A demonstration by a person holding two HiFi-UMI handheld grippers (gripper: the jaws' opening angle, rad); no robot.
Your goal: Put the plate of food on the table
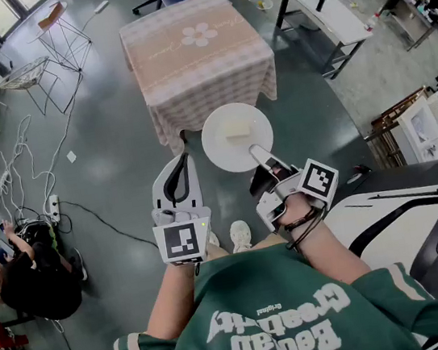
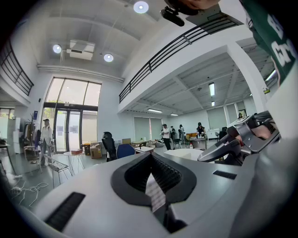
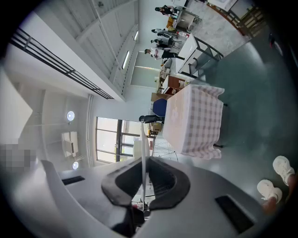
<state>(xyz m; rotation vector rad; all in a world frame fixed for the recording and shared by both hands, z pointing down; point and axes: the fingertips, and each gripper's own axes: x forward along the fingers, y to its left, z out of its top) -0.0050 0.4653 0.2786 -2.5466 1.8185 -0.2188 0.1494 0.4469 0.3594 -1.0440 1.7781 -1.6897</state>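
A round white plate (image 1: 236, 137) with a pale block of food (image 1: 237, 129) hangs over the floor, just short of the near edge of the table (image 1: 196, 51) with its pink checked cloth. My right gripper (image 1: 255, 153) is shut on the plate's near rim. In the right gripper view the plate (image 3: 142, 139) shows edge-on as a thin white line between the pads of my right gripper (image 3: 143, 172), and the table (image 3: 195, 121) stands ahead. My left gripper (image 1: 178, 161) is beside the plate on its left, shut and empty; the left gripper view shows my left gripper (image 2: 156, 186) with its jaws together.
A white desk (image 1: 325, 11) stands at the back right and wire chairs (image 1: 29, 76) at the back left. Cables and a power strip (image 1: 54, 207) lie on the floor at left, near a seated person (image 1: 30, 272). A dark counter (image 1: 404, 216) is close on my right.
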